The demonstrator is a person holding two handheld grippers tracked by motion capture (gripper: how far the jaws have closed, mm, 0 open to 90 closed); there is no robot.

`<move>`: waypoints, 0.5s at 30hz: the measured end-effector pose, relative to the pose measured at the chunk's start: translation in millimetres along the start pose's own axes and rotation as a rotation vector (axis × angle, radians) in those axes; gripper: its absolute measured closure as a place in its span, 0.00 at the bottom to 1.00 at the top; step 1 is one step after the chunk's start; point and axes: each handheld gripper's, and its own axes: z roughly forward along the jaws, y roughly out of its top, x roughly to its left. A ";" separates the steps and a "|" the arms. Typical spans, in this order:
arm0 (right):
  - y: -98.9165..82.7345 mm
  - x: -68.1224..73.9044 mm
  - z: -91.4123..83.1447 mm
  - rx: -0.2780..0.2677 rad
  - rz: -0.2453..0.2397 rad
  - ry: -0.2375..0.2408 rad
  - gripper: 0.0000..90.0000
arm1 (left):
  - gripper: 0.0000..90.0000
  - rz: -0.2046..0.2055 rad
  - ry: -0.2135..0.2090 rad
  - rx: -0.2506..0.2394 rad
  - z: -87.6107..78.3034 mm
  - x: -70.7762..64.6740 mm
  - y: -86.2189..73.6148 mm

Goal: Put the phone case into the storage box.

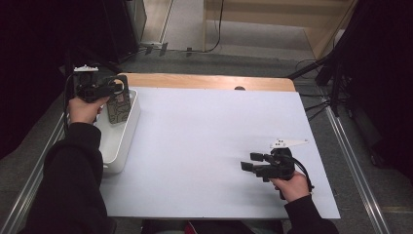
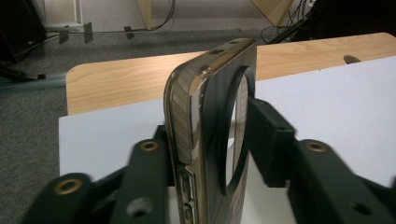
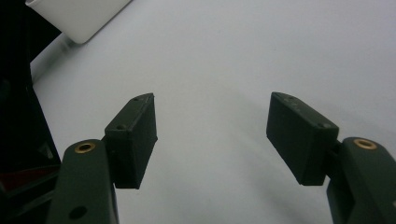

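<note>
- A white sheet point(image 1: 209, 146) covers most of the table.
- A strip of bare wooden tabletop point(image 1: 209, 81) shows along the far edge, with a small dark hole point(image 1: 239, 88) near its right part.
- Grey carpeted floor point(image 1: 234, 61) lies beyond the table.
- Black cables point(image 1: 311, 105) run over the floor at the far right, beside a dark stand leg point(image 1: 336, 92).
- A pale wooden frame point(image 1: 272, 19) stands at the far side.
- A metal rail point(image 1: 355, 170) runs along the right of the table.
</note>
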 end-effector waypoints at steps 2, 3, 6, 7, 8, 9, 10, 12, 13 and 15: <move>0.0 -0.2 -0.3 0.001 0.000 0.000 0.36 | 0.60 -0.004 -0.002 0.002 -0.2 0.8 -0.2; 0.0 -0.2 -0.2 -0.001 -0.001 -0.001 0.36 | 0.59 -0.007 -0.001 0.000 -0.2 1.1 -0.3; -0.1 0.1 -0.4 0.000 0.000 0.000 0.36 | 0.50 -0.013 -0.003 -0.001 0.0 2.2 -0.6; -0.1 -0.1 -0.3 0.001 0.001 0.000 0.36 | 0.47 -0.011 -0.005 0.002 0.3 2.2 -0.7; 0.0 -0.2 -0.2 0.001 0.000 0.000 0.36 | 0.46 -0.006 -0.007 0.005 0.7 2.0 -0.8; 0.0 -0.1 -0.2 -0.001 0.000 0.000 0.36 | 0.44 -0.001 -0.009 0.008 1.0 2.1 -1.1; 0.0 0.0 -0.2 -0.001 0.000 0.001 0.36 | 0.43 0.001 -0.004 0.014 1.0 2.2 -1.2; 0.0 0.0 -0.2 -0.001 0.000 0.000 0.36 | 0.43 -0.008 -0.007 0.014 0.2 3.4 -1.5; 0.0 -0.2 0.0 -0.001 -0.001 0.000 0.36 | 0.43 -0.016 -0.007 0.014 -0.8 3.8 -1.3; 0.0 -0.1 0.1 0.000 0.000 0.000 0.36 | 0.42 -0.015 -0.012 0.010 -2.5 4.6 -0.9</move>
